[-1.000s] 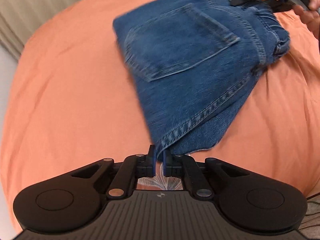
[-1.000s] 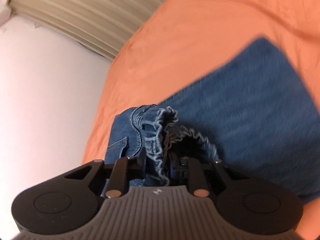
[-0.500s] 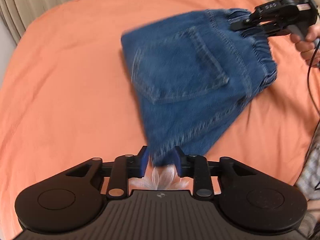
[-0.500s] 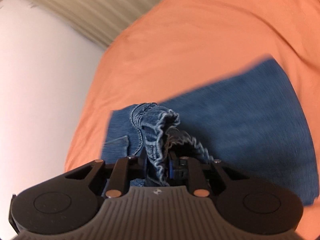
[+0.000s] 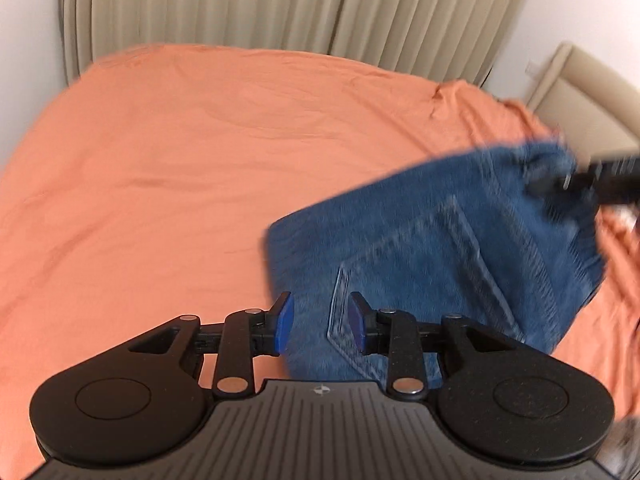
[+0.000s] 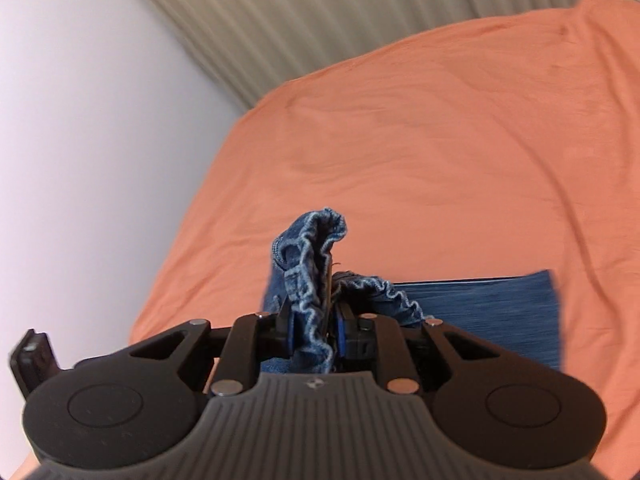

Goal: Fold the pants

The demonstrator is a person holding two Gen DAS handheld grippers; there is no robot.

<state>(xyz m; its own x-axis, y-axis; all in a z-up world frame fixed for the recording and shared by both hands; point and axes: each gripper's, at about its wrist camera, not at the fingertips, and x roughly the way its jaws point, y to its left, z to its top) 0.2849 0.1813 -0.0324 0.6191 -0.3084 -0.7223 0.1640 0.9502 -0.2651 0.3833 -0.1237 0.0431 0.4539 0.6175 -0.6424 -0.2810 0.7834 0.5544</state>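
Observation:
The folded blue denim pants point(image 5: 440, 248) lie on the orange bedsheet point(image 5: 180, 160), back pocket up, blurred by motion. My left gripper point(image 5: 320, 326) is open and empty, raised above the pants' near edge with its blue pads apart. My right gripper point(image 6: 314, 340) is shut on the pants' gathered elastic waistband point(image 6: 316, 248), which bunches up between the pads. In the left wrist view the right gripper point(image 5: 592, 180) shows at the far right, holding the waistband corner. The rest of the folded pants point(image 6: 492, 312) spreads right in the right wrist view.
Beige pleated curtains point(image 5: 280, 4) hang behind the bed. A beige headboard or cushion point(image 5: 580, 100) stands at the right. A white wall point(image 6: 80, 140) borders the bed. The sheet is wrinkled near its far right corner.
My left gripper let go of the pants' hem, opened wide and lifted back. The right gripper kept its hold on the waistband and shifted the pants across the sheet.

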